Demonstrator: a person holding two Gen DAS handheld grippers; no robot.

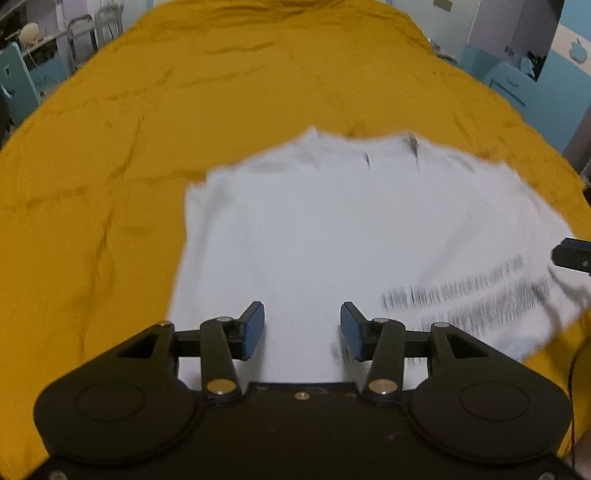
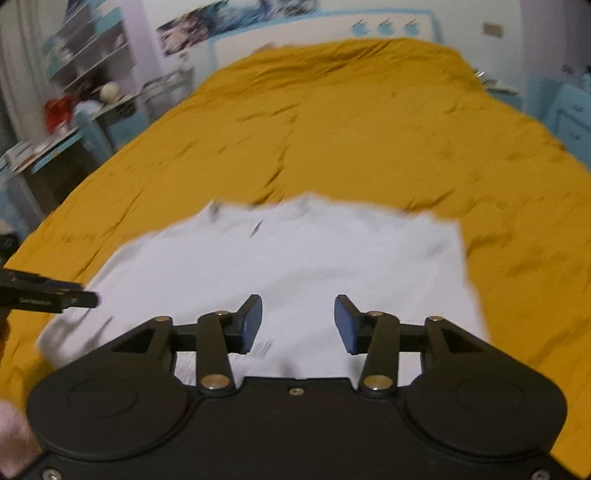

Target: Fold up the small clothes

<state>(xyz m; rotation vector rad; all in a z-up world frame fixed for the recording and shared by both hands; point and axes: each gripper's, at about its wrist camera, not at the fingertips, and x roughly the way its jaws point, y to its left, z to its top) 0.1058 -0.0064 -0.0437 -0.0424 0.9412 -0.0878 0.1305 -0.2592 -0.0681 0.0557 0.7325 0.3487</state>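
Note:
A white T-shirt (image 1: 332, 229) with blurred black lettering near its right side lies spread on the mustard-yellow bedcover (image 1: 110, 166). My left gripper (image 1: 302, 325) hovers over the shirt's near part, open, with nothing between its blue pads. The tip of the right gripper (image 1: 570, 254) shows at the right edge of the left wrist view. In the right wrist view the same white T-shirt (image 2: 295, 258) lies on the bedcover (image 2: 369, 129), and my right gripper (image 2: 298, 321) stands open above its near edge, holding nothing. The left gripper's fingers (image 2: 55, 295) reach in from the left there.
Turquoise furniture and a desk with shelves (image 2: 74, 92) stand left of the bed. A blue drawer unit (image 2: 569, 118) stands to its right. A headboard wall with apple shapes (image 2: 384, 26) lies beyond the bed. Yellow cover stretches far past the shirt.

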